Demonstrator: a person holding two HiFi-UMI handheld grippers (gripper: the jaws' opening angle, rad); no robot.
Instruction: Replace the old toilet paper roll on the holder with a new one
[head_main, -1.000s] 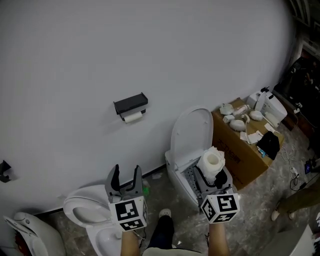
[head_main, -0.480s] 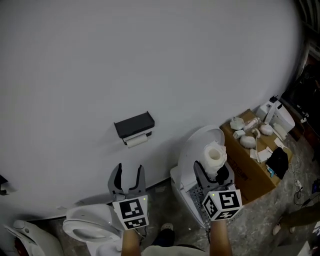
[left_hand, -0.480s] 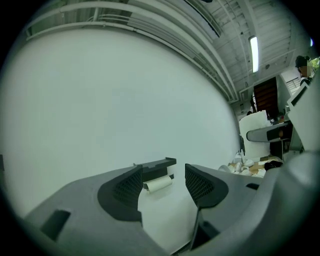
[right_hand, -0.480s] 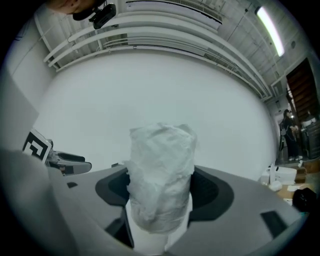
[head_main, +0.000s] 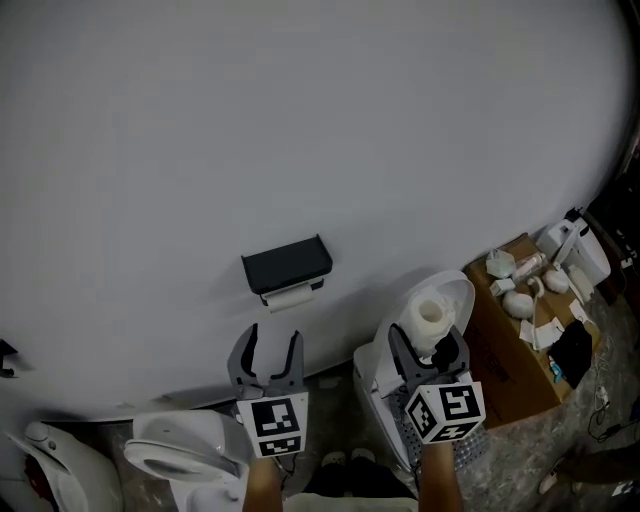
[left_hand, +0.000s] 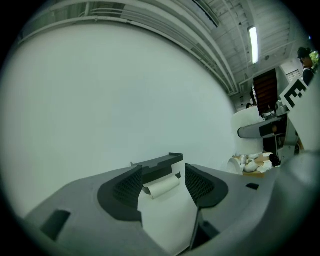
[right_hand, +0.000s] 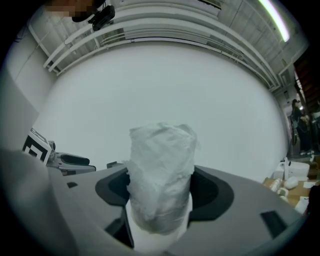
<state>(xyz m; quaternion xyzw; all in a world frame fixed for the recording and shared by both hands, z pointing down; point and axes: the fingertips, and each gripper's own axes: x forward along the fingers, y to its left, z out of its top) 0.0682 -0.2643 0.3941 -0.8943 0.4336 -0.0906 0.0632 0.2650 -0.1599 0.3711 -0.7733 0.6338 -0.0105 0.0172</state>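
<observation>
A black holder (head_main: 287, 264) is fixed to the white wall, with the thin old roll (head_main: 290, 297) hanging under it. My left gripper (head_main: 272, 340) is open and empty just below the holder, not touching it. In the left gripper view the holder (left_hand: 161, 164) and the old roll (left_hand: 161, 186) show between the spread jaws, still some way off. To the right, my right gripper (head_main: 428, 342) is shut on the new toilet paper roll (head_main: 430, 317), which stands upright. The right gripper view shows that wrapped roll (right_hand: 161, 170) filling the gap between the jaws.
A white toilet (head_main: 185, 447) stands low at the left, another (head_main: 48, 462) at the far left corner. A toilet with a raised lid (head_main: 462, 300) is behind the new roll. A cardboard box (head_main: 512, 372) with white fittings on top sits at the right.
Both grippers have moved toward the wall, and the holder now sits closer, just above the left gripper. The right gripper still holds the new roll.
</observation>
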